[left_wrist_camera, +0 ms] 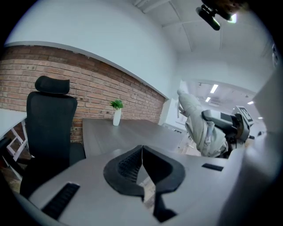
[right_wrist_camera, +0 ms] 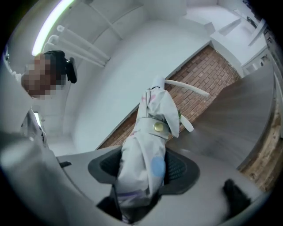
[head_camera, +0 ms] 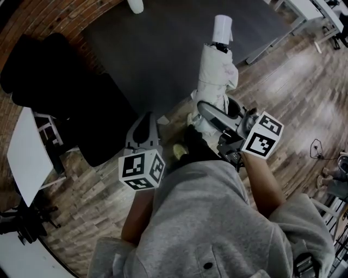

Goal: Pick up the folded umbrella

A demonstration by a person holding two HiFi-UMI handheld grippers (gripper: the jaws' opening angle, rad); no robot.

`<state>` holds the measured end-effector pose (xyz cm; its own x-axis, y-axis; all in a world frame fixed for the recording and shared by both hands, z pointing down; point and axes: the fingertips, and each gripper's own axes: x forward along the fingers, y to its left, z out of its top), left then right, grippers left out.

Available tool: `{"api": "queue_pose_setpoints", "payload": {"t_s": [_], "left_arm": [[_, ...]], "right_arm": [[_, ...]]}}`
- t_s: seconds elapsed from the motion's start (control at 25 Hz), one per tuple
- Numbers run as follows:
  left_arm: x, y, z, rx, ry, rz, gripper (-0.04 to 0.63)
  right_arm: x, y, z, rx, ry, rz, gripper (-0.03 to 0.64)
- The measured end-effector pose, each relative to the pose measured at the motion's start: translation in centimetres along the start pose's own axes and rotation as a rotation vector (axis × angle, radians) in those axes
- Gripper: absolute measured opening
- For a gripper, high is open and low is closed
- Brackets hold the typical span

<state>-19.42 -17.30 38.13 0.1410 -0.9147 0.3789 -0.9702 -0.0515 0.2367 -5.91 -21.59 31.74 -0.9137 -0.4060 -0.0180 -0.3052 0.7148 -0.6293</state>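
The folded umbrella is white, wrapped with a strap and a gold snap button, and ends in a white handle. My right gripper is shut on its lower part and holds it up in the air over the edge of the dark table. In the right gripper view the umbrella fills the space between the right gripper's pads. My left gripper hangs to the left of it, shut, with nothing between its fingers. The left gripper view shows the umbrella off to the right.
A dark grey table lies ahead, with a white vase and a small plant at its far end by the brick wall. A black office chair stands on the left. White desks stand at the top right, and a cable lies on the wooden floor.
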Motion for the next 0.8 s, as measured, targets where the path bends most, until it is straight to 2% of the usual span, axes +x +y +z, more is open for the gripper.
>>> {"api": "queue_pose_setpoints", "payload": {"t_s": [0.2,0.56,0.8], "left_arm": [[-1.1,-0.2,1.0,0.015,-0.018,-0.025,0.015],[-4.3,-2.4,0.5,0.024,-0.020,-0.063,0.015],[-5.7,-4.6,-0.4,0.023,-0.023,-0.052,0.015]], "right_arm": [[-1.4,1.4,-0.1,-0.070,-0.029,0.003,0.253],[-5.9,3.3,-1.0,-0.095,-0.065,-0.023,0.253],[-8.4,3.6,-0.5,-0.088,-0.095,-0.002,0.253]]}}
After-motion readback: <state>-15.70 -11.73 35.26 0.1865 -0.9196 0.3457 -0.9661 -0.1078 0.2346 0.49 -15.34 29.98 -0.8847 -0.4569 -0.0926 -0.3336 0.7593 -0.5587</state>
